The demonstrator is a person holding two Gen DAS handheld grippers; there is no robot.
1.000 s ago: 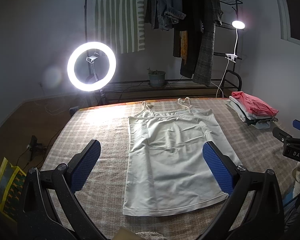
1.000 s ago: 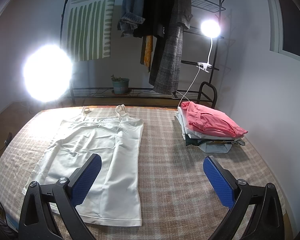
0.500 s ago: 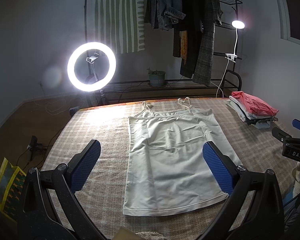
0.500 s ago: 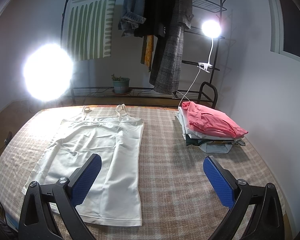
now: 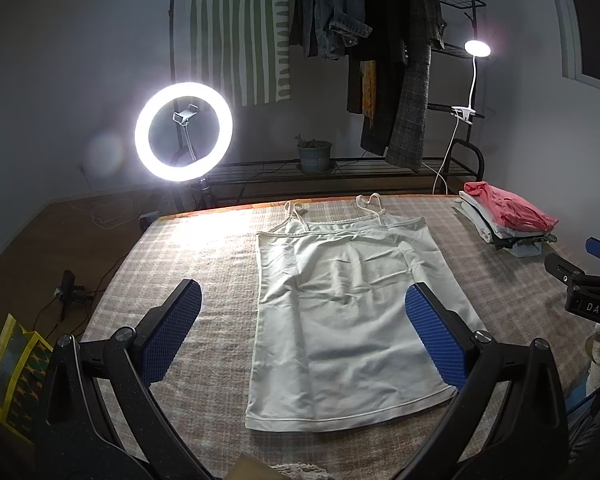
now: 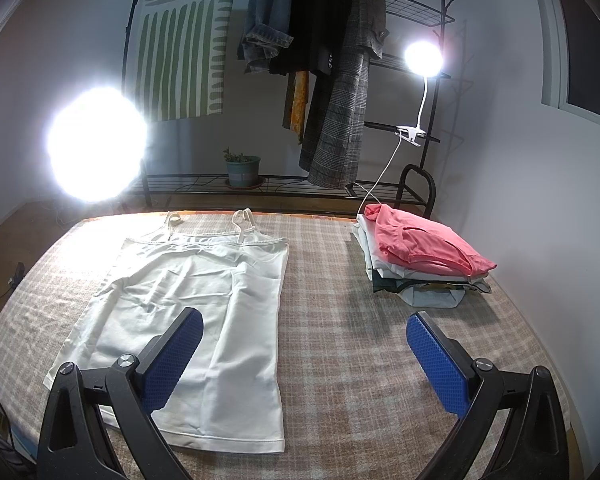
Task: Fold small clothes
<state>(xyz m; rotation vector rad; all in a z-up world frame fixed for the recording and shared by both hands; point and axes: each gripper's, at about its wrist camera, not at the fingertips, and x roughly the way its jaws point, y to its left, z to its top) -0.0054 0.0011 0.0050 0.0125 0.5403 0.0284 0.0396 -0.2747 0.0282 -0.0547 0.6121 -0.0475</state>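
Observation:
A white camisole point(image 5: 348, 312) point(image 6: 192, 304) lies spread flat on the checked table cover point(image 5: 204, 264) point(image 6: 340, 320), straps toward the far edge and hem toward me. My left gripper point(image 5: 302, 312) hovers open above its lower half, blue pads wide apart, holding nothing. My right gripper point(image 6: 304, 340) is open too, above the camisole's right side and the bare cover beside it. In the left wrist view the right gripper's black body point(image 5: 588, 292) shows at the right edge.
A stack of folded clothes with a pink top point(image 5: 508, 220) point(image 6: 420, 252) sits at the table's far right. Behind the table are a ring light point(image 5: 183, 132), a clothes rack with hanging garments point(image 6: 332, 80), a clip lamp point(image 6: 423, 60) and a potted plant point(image 6: 242, 168).

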